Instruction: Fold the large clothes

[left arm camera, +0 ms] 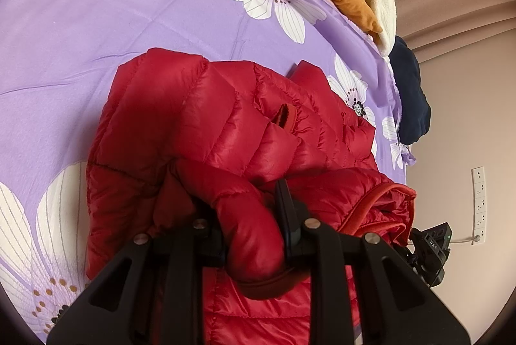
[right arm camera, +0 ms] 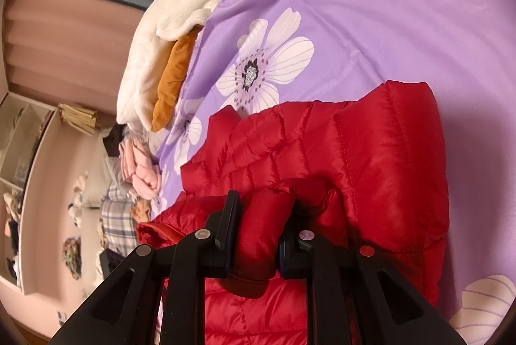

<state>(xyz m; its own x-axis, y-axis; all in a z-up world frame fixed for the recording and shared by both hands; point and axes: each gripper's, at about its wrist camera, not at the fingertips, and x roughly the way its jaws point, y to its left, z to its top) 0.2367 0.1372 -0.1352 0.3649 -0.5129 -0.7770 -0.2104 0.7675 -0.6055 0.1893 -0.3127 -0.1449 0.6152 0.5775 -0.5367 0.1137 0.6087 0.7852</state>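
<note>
Fingers [left arm camera: 292, 209] of the left gripper [left arm camera: 254, 235] and right gripper [right arm camera: 254, 235] are each clamped on a cuff of the red jacket [left arm camera: 200, 125], which lies on the bed [left arm camera: 96, 38]. The sleeve fold seems underway; next, both cuffs likely need carrying across the body.

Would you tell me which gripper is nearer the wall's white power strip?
Right, probably. The right gripper shows beyond the red jacket, toward the power strip; the left gripper sits farther back, jaws clamped on a jacket cuff.
</note>
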